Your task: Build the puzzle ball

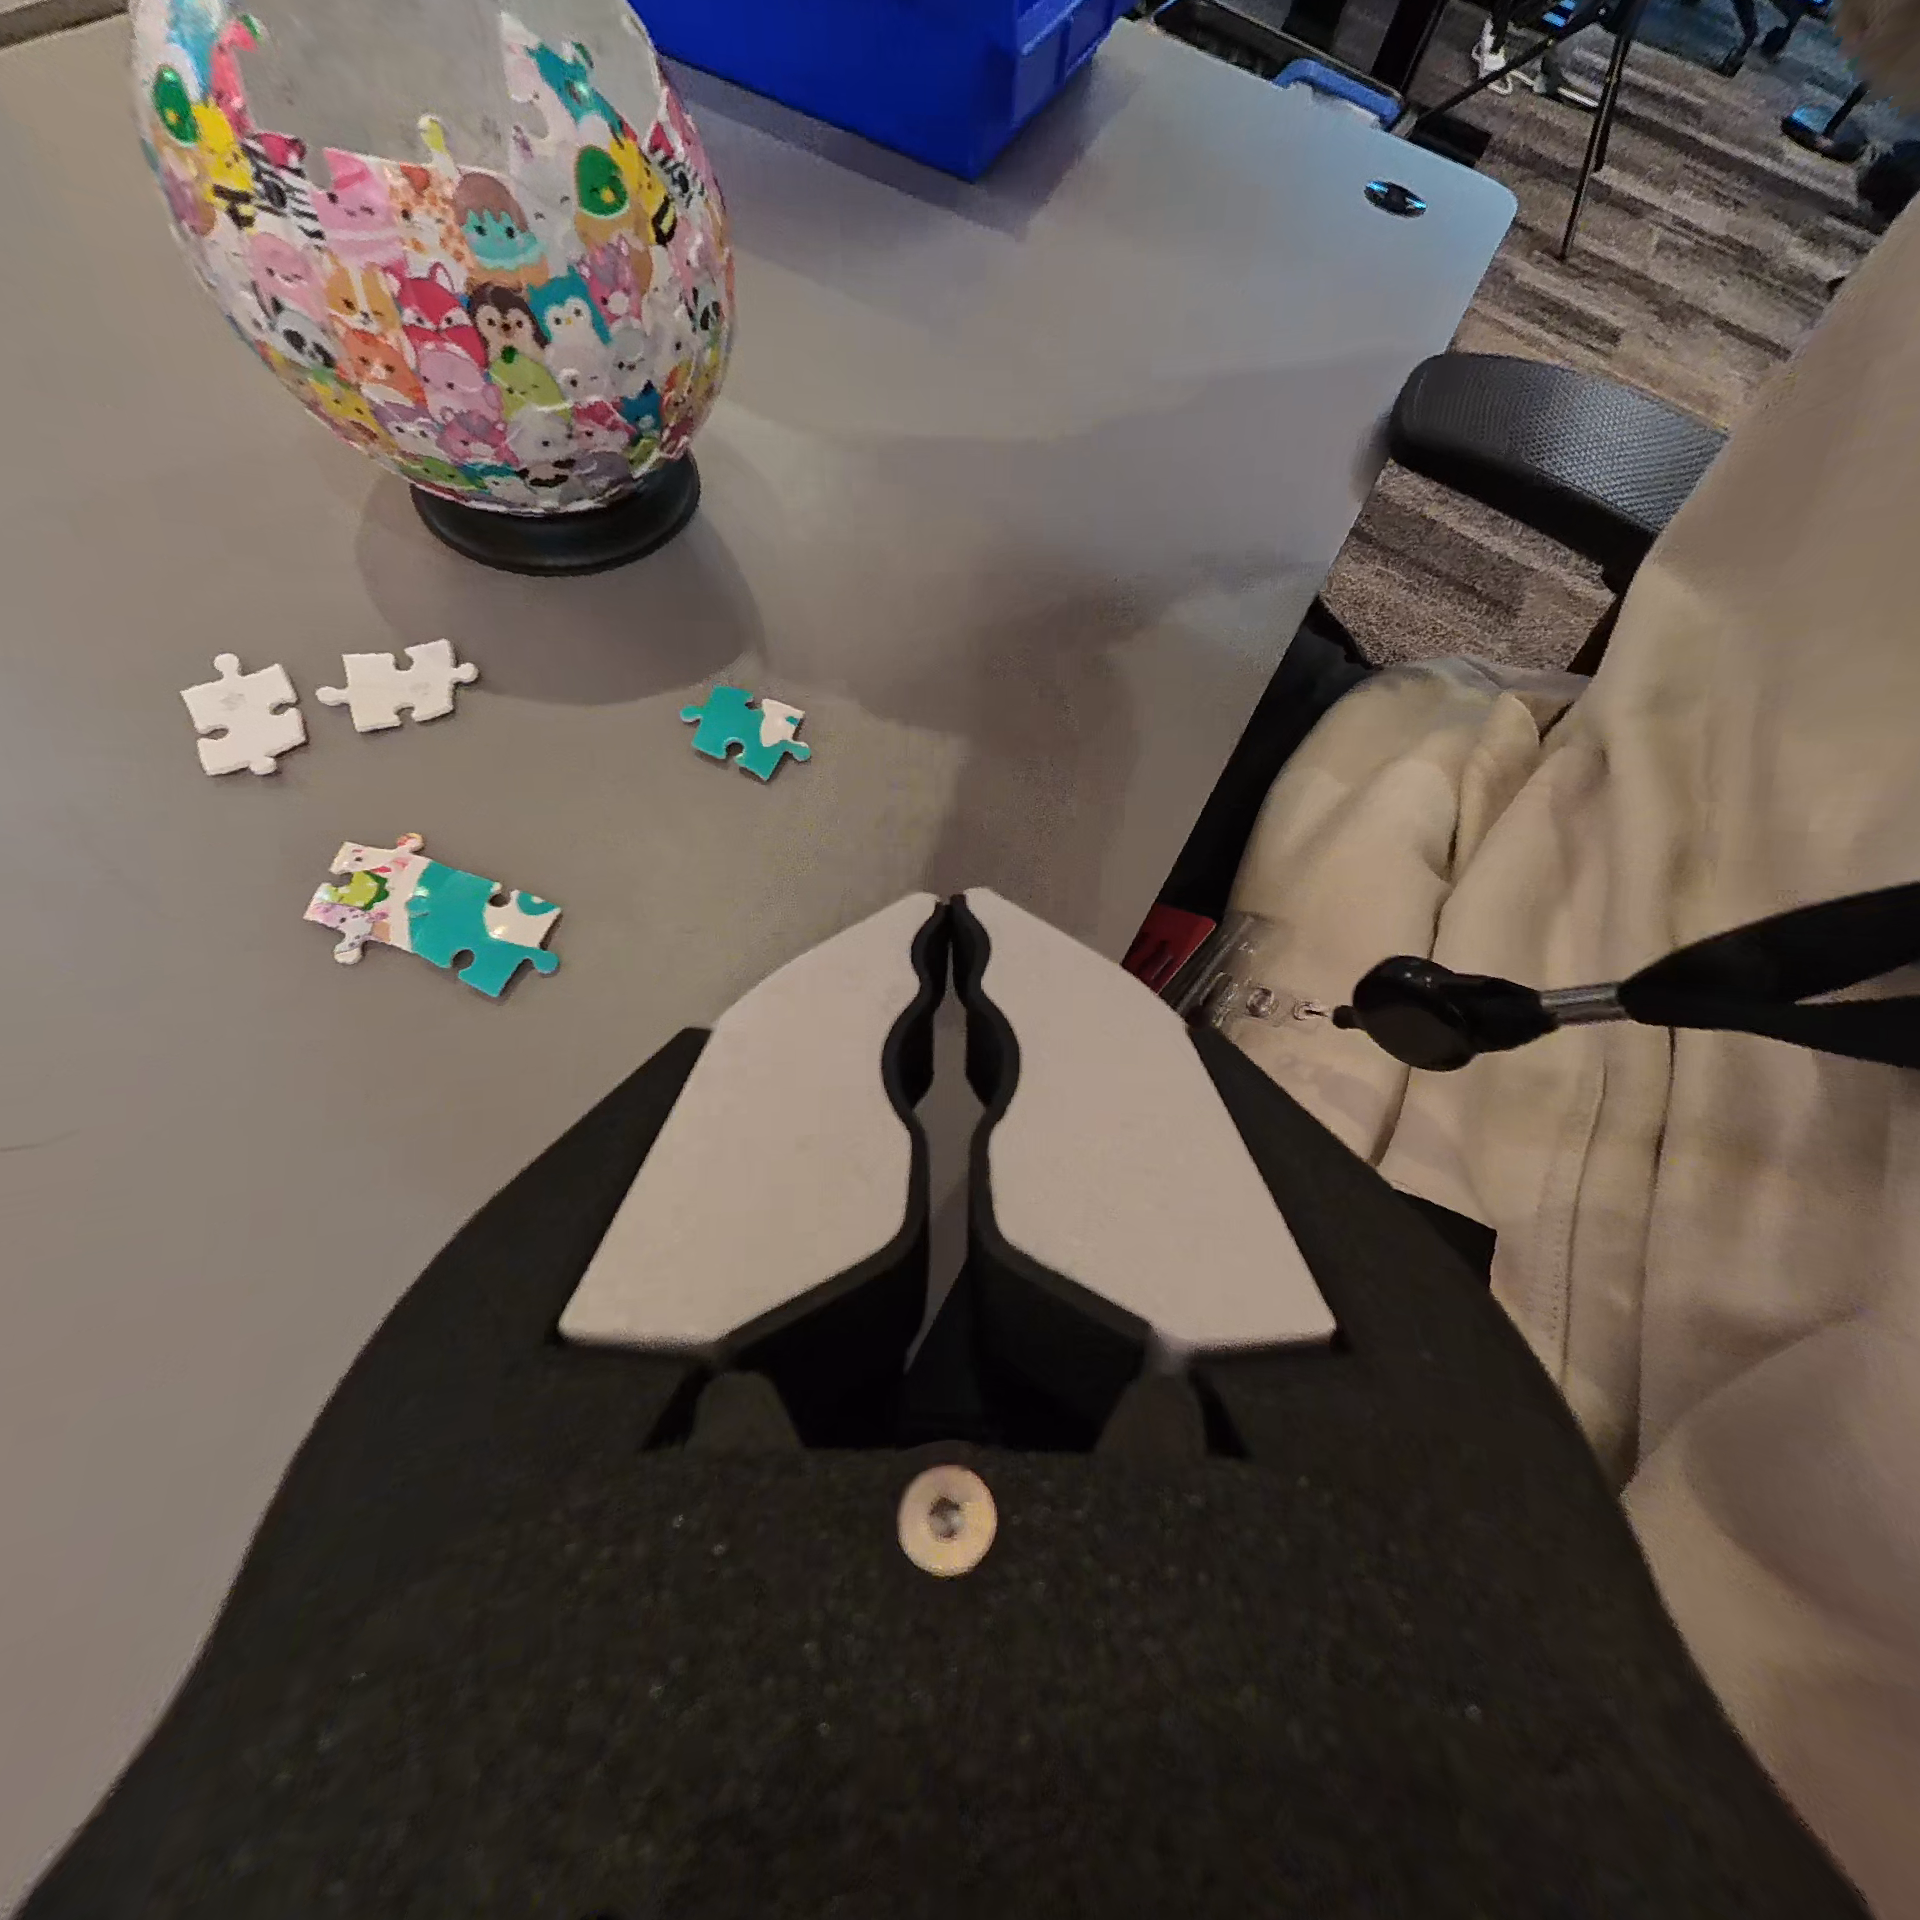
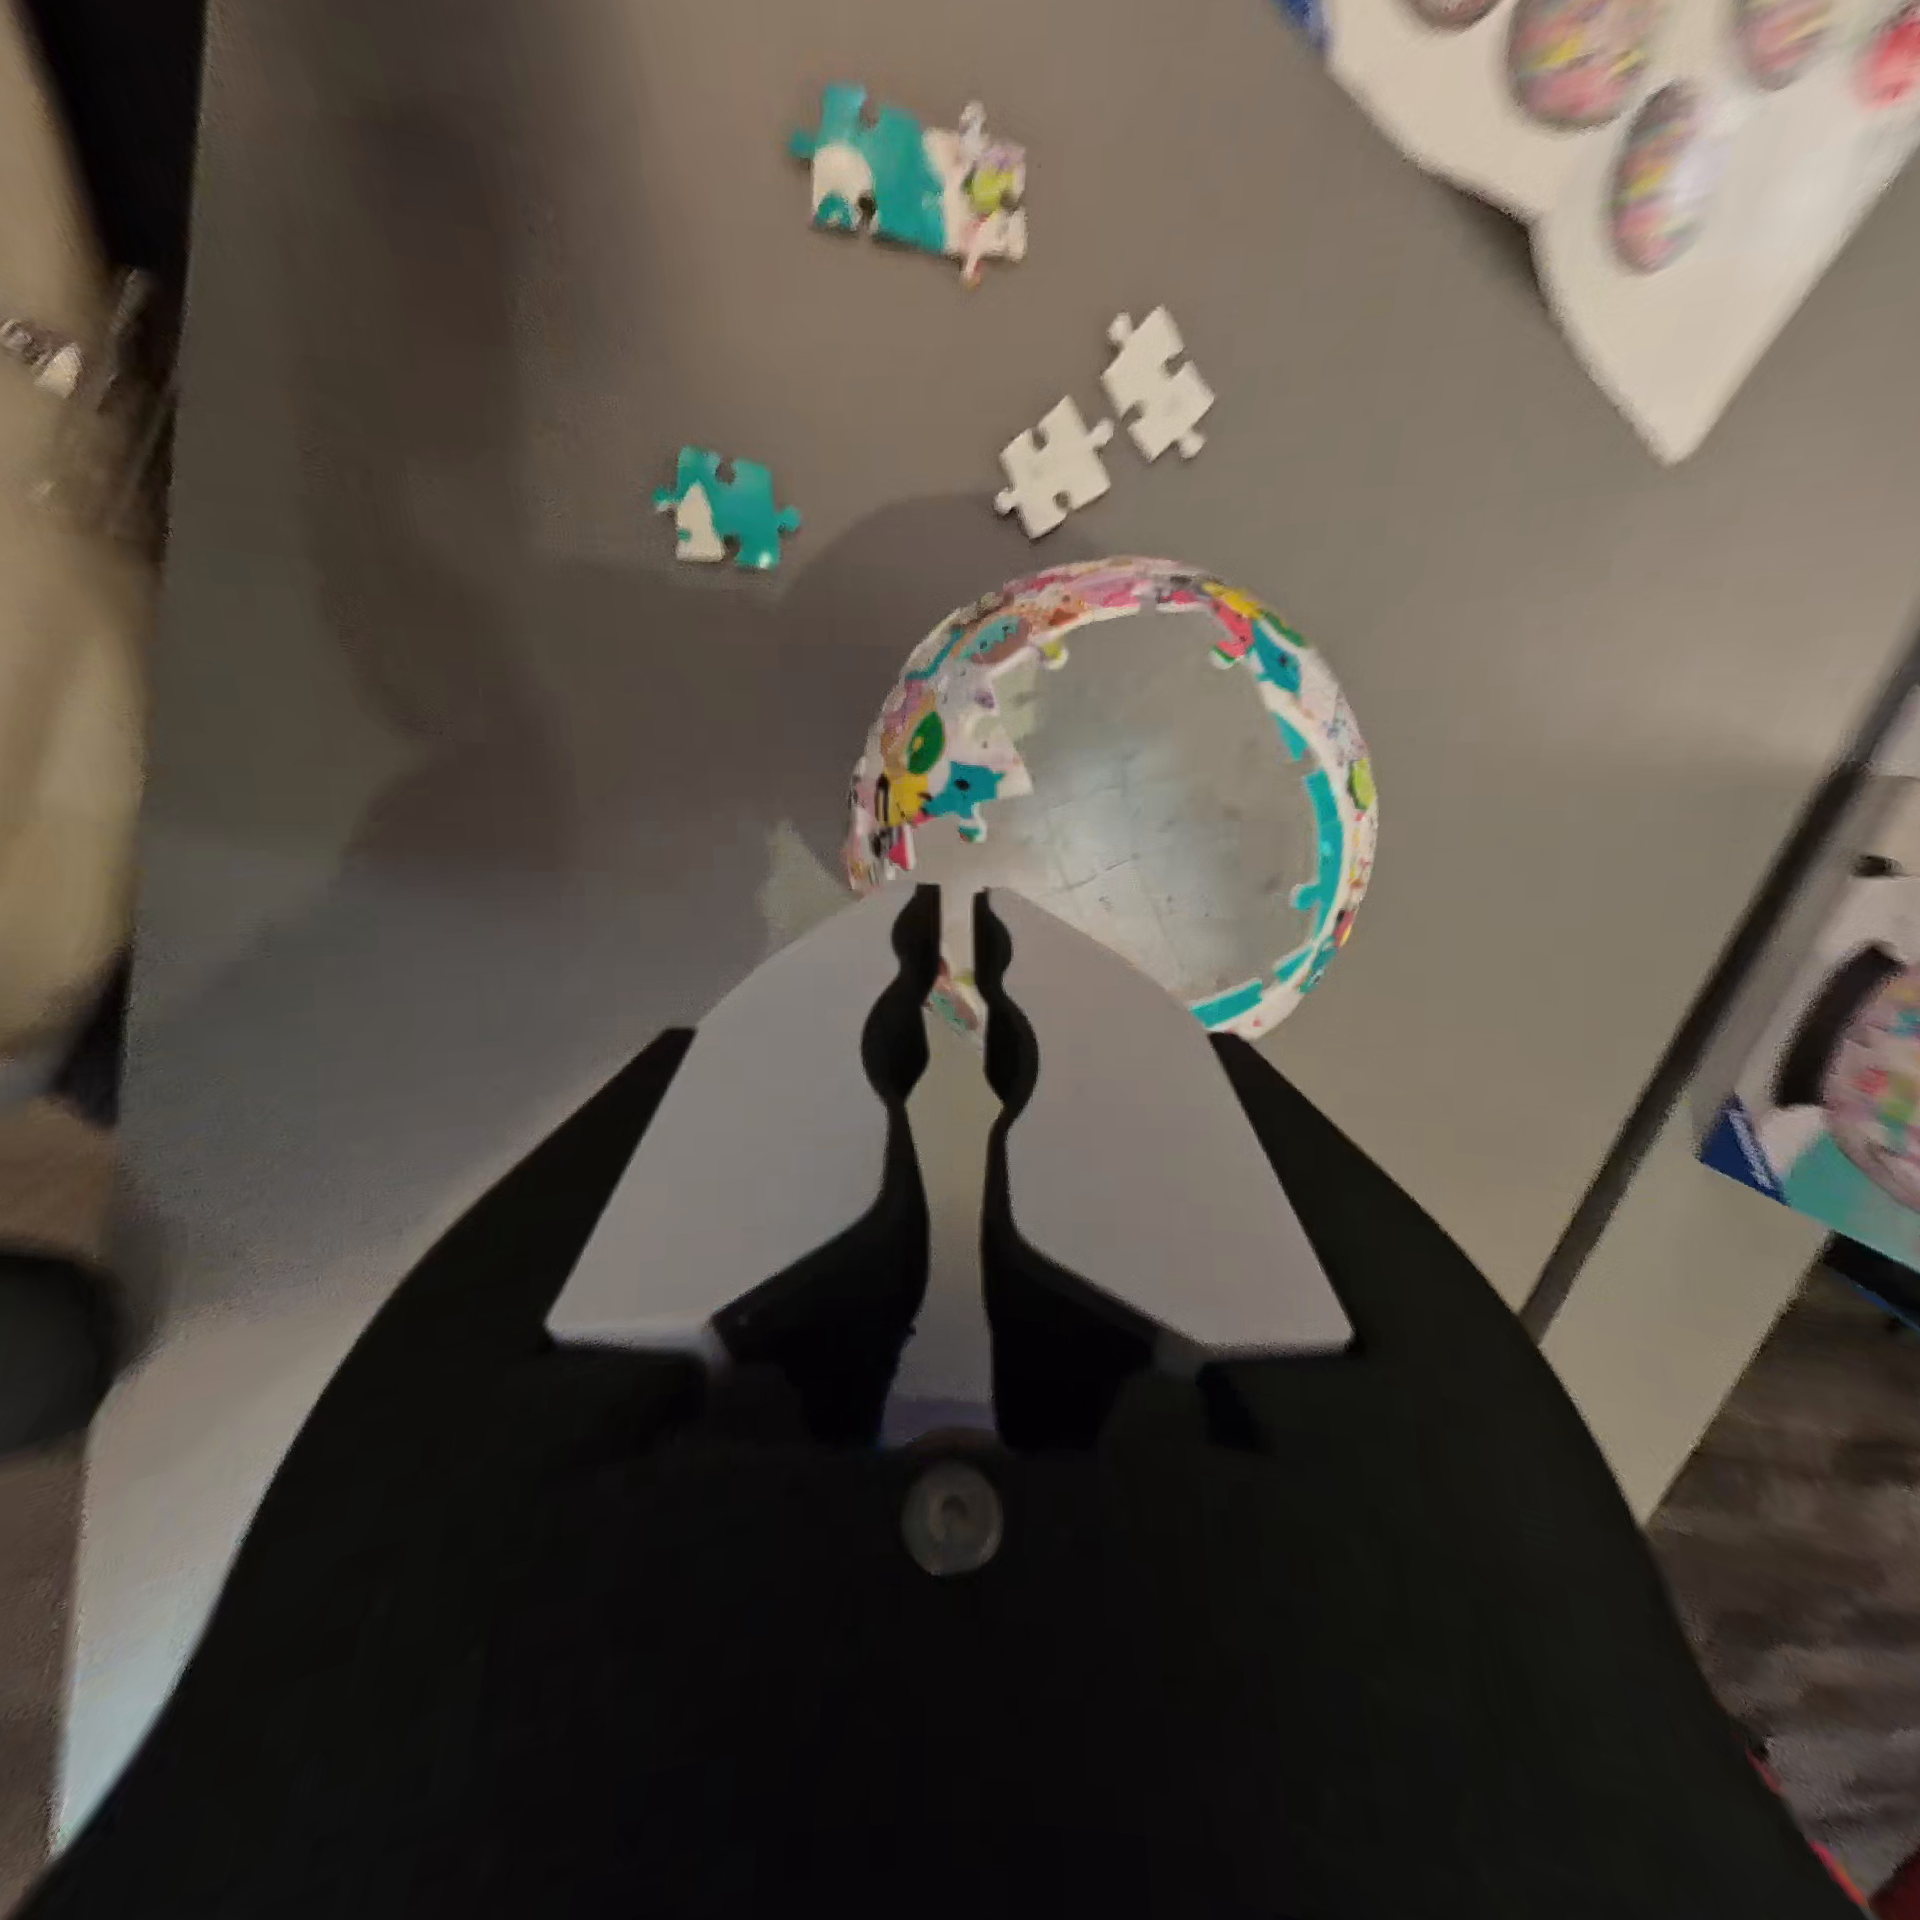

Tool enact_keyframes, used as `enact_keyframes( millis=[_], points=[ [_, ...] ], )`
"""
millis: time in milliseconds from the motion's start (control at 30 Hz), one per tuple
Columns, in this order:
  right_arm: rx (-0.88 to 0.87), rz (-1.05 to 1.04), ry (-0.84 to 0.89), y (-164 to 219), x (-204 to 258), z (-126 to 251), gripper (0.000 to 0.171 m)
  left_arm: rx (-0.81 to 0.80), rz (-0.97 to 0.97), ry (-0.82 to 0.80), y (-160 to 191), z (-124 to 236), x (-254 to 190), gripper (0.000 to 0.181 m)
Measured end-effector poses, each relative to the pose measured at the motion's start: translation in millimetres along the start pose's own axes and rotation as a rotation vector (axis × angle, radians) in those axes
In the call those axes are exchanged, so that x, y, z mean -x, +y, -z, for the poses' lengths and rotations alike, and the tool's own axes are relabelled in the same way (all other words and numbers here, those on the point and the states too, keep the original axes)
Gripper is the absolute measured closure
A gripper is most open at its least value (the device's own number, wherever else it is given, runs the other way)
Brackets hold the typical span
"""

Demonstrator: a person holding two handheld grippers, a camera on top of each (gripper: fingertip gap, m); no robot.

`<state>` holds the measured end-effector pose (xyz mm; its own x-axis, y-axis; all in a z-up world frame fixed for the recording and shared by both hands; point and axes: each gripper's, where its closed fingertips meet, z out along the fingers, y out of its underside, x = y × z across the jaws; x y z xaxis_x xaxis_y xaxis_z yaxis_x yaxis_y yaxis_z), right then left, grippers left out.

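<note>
While your left gripper (image 1: 952,906) hangs closed and empty over the grey table (image 1: 987,499), your right gripper (image 2: 957,904) pinches a puzzle piece (image 2: 958,1000) at the puzzle ball (image 2: 1117,790)'s open rim. The ball's hollow holds nothing. Loose pieces (image 2: 1103,424) lie at twelve o'clock beyond it.

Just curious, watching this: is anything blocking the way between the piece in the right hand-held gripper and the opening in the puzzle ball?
Nothing visible does. The right hand-held gripper pinches a puzzle piece right at the rim of the puzzle ball, whose opening lies uncovered just ahead. The loose pieces lie on the table beyond.
</note>
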<state>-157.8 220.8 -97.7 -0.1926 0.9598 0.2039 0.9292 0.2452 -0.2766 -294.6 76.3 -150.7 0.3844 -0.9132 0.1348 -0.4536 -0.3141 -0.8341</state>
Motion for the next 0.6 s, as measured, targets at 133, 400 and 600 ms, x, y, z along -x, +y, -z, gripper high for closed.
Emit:
enact_keyframes(
  millis=[133,400,600],
  points=[
    [-0.283,-0.076,0.427,-5,19,-9,0.171,-0.009,0.043,-0.05,1,4,10,0.181],
    [-0.272,-0.004,0.95,15,44,-47,0.171,-0.045,0.154,-0.106,3,11,30,0.181],
    [-0.358,-0.027,1.034,15,33,-45,0.171,-0.056,0.198,-0.11,6,12,41,0.181]
  ],
)
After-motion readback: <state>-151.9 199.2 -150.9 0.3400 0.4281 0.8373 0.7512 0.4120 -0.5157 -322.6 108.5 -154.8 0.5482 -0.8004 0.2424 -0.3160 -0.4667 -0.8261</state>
